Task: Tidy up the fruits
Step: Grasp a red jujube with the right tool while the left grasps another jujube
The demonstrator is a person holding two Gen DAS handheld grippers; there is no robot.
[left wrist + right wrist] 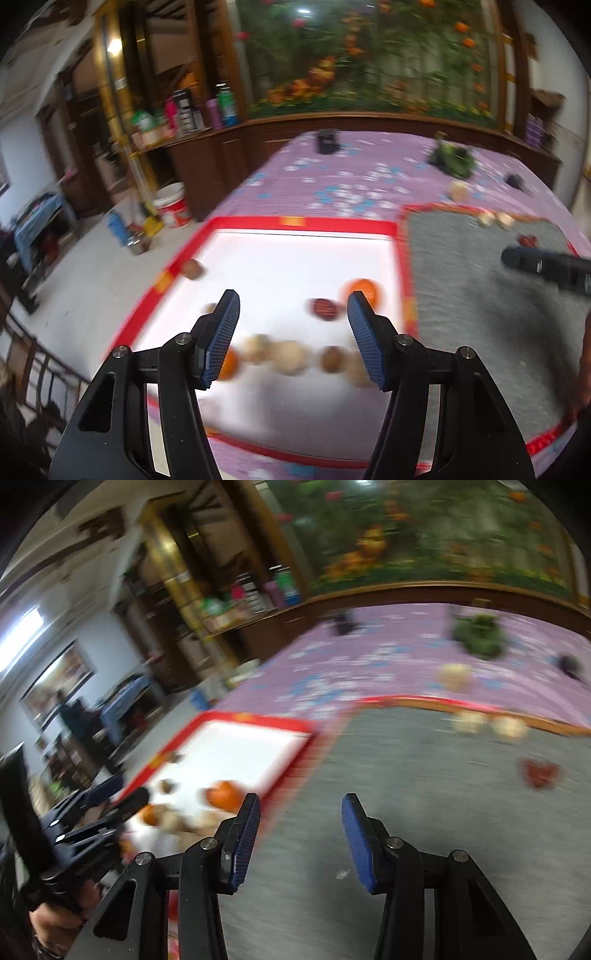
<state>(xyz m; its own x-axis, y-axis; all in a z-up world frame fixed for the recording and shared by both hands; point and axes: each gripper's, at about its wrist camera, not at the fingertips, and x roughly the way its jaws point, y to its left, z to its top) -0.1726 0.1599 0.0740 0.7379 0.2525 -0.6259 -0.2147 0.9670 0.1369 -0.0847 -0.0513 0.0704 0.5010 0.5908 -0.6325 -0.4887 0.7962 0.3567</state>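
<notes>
The left gripper hangs spread and empty over the white tray, above a blurred row of pale and brown fruits just under its fingertips; an orange lies beyond its right finger, a dark red fruit sits ahead between the fingers, and a brown one lies far ahead to the left near the red rim. The right gripper is also parted with nothing between its fingers, over the grey mat; a red fruit lies ahead to its right and two pale fruits rest farther ahead at the mat's far edge. Judging by this, the next pick falls to the right gripper: slow down first, since both views are smeared, line the fingers squarely on either side of the red fruit, come down low, and close gently so it does not roll.
</notes>
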